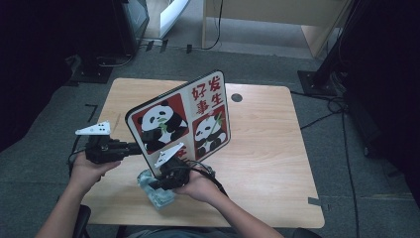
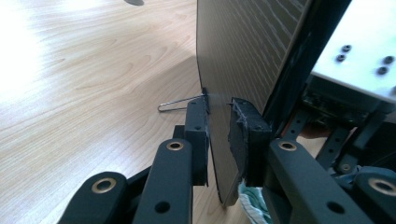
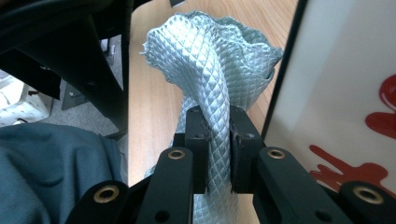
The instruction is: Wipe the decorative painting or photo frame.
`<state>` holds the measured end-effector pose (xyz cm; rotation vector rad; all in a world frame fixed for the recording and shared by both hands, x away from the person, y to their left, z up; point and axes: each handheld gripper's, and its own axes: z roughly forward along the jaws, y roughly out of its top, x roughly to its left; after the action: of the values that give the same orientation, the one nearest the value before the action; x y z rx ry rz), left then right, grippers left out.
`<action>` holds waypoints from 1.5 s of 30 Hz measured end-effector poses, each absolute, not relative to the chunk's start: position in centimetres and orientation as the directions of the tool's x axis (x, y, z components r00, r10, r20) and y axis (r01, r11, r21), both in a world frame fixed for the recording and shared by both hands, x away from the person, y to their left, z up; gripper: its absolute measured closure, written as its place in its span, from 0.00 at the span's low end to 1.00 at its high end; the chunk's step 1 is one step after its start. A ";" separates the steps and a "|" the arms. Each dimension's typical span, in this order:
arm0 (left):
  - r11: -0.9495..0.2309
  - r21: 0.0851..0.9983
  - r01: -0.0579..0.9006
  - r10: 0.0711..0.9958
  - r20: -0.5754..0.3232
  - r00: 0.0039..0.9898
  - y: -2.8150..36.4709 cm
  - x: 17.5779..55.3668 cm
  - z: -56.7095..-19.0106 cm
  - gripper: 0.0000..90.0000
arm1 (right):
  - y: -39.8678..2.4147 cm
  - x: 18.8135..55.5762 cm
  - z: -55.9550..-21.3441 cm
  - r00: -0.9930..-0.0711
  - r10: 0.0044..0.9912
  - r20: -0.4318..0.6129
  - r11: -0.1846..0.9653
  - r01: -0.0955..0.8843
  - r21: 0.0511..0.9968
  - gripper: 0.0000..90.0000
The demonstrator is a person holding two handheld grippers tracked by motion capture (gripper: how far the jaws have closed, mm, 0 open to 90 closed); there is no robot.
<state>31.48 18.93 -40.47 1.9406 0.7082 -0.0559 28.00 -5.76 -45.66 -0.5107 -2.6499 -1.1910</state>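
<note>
Left gripper point(image 2: 218, 122): its 2 jaws stand narrowly apart astride the lower edge of the panda picture board point(image 1: 181, 119); the left pad lies against the board's grey back, while the right pad shows a thin gap from it. The board stands tilted on edge above the wooden table point(image 1: 267, 148). A thin wire clip point(image 2: 175, 104) juts from the board just beyond the left fingertip. Right gripper point(image 3: 218, 116): both jaws pinch a pale green quilted cloth point(image 3: 210, 56), which bunches up beyond the fingertips, just beside the board's printed face.
</note>
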 end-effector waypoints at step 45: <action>-0.309 0.807 0.504 0.517 -0.302 0.801 19.7 31.9 -42.0 0.47 | -6.7 29.0 -44.6 -0.894 0.314 0.320 0.582 0.448 0.679 0.90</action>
<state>31.88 19.74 -42.03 1.9601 0.7643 0.0161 29.03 -6.70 -44.63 -0.6419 -2.6440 -1.2048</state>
